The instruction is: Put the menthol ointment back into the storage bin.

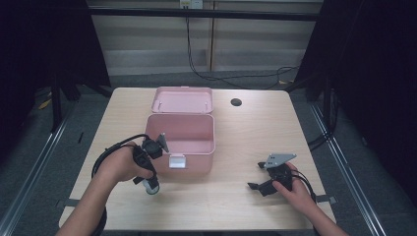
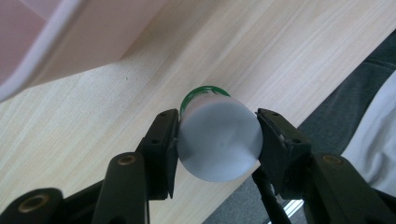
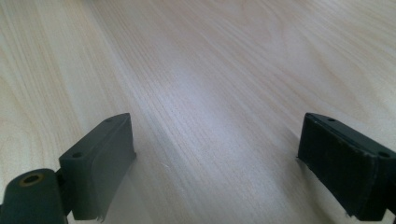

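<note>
Evidently, your left hand-held gripper clamped the grey-capped bottle beside the open pink box, presumably for loading, while your right hand-held gripper rested with jaws apart on the table.

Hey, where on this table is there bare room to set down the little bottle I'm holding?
Bare wood lies between the open pink plastic box and the right gripper, and along the near table edge. The far right, around the round hole, is free too. It is crowded at the box's front left corner, where the left gripper holds the grey-capped green-rimmed bottle.
</note>
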`<action>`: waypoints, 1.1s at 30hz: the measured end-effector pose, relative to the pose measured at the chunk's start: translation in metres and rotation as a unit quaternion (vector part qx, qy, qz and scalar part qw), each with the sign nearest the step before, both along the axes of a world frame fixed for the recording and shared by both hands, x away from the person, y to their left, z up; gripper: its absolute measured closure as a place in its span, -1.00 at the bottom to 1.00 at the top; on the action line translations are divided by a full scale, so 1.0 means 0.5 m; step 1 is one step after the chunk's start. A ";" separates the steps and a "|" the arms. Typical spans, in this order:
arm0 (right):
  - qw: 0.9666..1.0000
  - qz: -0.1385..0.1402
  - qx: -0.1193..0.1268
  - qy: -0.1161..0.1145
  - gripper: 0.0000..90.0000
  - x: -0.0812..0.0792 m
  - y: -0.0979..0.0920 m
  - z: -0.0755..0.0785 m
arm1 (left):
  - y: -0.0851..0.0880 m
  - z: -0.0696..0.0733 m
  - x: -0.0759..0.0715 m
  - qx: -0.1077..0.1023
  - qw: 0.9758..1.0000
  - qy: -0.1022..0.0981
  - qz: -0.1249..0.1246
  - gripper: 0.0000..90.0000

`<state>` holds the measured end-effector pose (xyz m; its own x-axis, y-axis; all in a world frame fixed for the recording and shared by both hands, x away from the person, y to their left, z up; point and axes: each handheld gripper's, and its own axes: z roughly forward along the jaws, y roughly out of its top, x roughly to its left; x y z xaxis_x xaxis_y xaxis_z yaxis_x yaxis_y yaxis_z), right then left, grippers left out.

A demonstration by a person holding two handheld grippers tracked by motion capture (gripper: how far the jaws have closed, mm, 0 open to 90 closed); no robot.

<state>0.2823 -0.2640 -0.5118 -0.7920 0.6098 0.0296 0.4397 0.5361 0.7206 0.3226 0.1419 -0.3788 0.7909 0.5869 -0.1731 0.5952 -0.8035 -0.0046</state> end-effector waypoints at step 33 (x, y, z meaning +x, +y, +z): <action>1.000 0.000 -0.001 0.001 -0.78 0.000 0.000 0.000 | -0.013 0.150 0.048 0.004 0.999 -0.005 0.048 0.13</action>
